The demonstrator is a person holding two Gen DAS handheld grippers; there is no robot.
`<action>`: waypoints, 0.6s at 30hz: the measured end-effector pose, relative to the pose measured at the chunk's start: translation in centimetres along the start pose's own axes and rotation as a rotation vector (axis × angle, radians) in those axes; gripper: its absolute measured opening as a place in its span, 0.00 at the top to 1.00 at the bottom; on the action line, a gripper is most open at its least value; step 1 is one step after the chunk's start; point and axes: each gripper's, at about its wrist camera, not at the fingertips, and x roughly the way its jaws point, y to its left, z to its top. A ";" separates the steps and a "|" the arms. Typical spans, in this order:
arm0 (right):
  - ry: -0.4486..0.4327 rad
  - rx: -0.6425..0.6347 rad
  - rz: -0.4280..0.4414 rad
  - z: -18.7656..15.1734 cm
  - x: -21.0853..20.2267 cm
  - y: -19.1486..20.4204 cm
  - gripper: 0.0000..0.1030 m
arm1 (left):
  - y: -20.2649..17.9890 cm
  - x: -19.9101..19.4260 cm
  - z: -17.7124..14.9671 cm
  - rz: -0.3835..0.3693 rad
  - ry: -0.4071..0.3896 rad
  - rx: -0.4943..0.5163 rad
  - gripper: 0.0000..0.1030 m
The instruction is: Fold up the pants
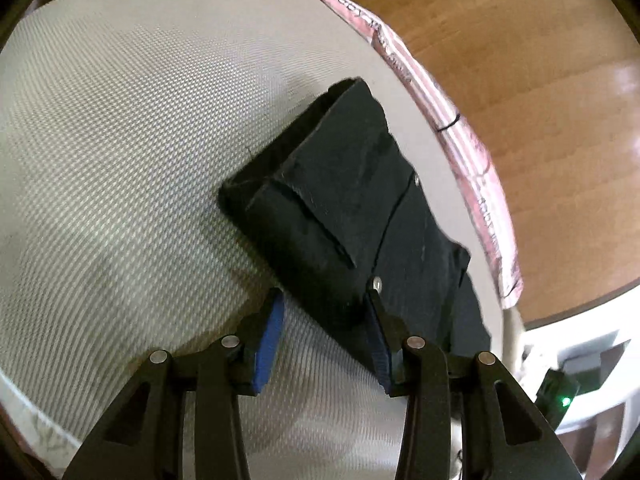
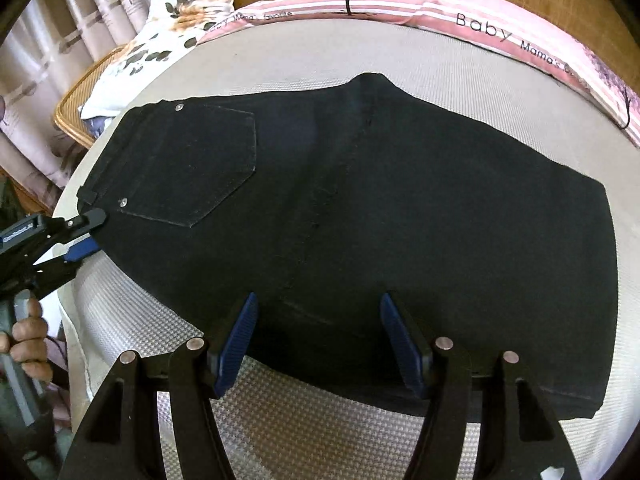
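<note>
Left gripper (image 1: 326, 316): jaws apart, at the waistband corner of black pants (image 2: 360, 216). Right gripper (image 2: 318, 320): jaws apart, over the pants' near edge. Pants lie folded on the grey mattress (image 2: 400, 52).

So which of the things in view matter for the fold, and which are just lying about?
For the job:
- black pants, lying flat and folded on the grey mat
- left gripper, open at the waistband corner
- right gripper, open over the near edge

Just lying about:
- pink striped "Baby" bedding
- floral pillow
- curtains
</note>
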 end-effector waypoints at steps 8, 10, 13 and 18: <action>0.003 0.031 0.000 0.1 0.2 -0.3 0.38 | 1.8 0.4 1.6 -0.096 -0.034 -0.063 0.59; 0.003 0.020 -0.010 0.1 0.3 0.0 0.36 | 1.8 0.7 2.0 -0.101 -0.045 -0.071 0.59; 0.005 0.001 -0.025 0.1 0.5 0.3 0.34 | 1.7 1.1 2.6 -0.096 -0.063 -0.070 0.59; 0.005 0.001 -0.026 0.1 0.6 0.4 0.34 | 1.9 1.4 3.1 -0.115 -0.079 -0.090 0.59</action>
